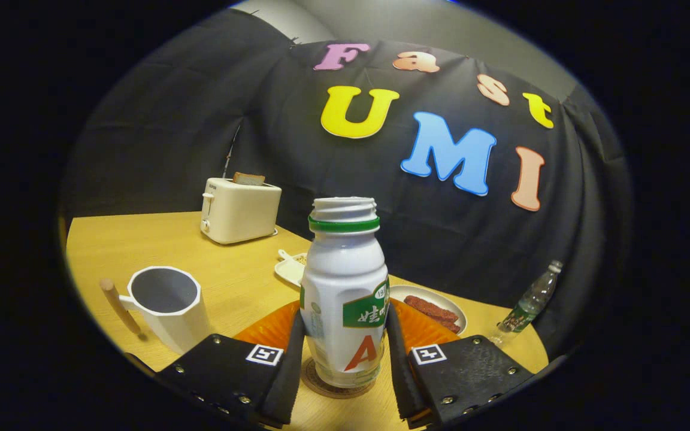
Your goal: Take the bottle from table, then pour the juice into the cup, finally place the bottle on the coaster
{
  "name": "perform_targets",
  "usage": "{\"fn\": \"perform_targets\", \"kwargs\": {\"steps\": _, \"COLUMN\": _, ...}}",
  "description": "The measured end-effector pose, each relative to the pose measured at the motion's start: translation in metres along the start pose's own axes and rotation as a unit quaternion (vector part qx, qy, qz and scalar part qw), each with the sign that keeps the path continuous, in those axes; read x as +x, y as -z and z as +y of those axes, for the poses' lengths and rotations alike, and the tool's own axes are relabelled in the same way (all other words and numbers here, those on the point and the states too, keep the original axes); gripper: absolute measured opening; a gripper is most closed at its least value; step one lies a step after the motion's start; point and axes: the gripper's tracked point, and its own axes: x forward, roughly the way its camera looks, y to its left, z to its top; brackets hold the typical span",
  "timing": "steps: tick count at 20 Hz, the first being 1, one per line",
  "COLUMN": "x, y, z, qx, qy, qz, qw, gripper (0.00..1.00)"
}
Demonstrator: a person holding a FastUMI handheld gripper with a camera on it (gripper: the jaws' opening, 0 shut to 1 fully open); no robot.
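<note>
Now claw [345, 359] brackets one bottle [345, 287].

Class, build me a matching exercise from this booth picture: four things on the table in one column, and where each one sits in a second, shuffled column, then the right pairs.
Things
1. bottle
2. cup
3. toaster
4. coaster

Places
A. far end of the table, by the cloth wall
B. under the bottle
C. between the gripper fingers, both touching it
D. beside one finger, wooden handle

Pairs: 1-C, 2-D, 3-A, 4-B
</note>
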Motion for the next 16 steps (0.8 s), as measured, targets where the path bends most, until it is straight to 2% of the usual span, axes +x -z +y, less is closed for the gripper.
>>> {"fn": "perform_targets", "kwargs": {"steps": 5, "x": 0.007, "y": 0.007, "z": -0.008, "qx": 0.083, "qy": -0.003, "qz": -0.001, "qw": 0.997, "gripper": 0.63}}
{"fn": "perform_targets", "kwargs": {"steps": 9, "x": 0.012, "y": 0.019, "z": -0.012, "qx": 0.098, "qy": 0.000, "qz": 0.010, "qw": 0.995, "gripper": 0.64}}
{"fn": "perform_targets", "kwargs": {"steps": 13, "x": 0.009, "y": 0.022, "z": -0.018, "qx": 0.130, "qy": 0.007, "qz": -0.007, "qw": 0.991, "gripper": 0.63}}
{"fn": "perform_targets", "kwargs": {"steps": 16, "x": 0.010, "y": 0.022, "z": -0.018, "qx": 0.131, "qy": 0.008, "qz": -0.011, "qw": 0.991, "gripper": 0.64}}
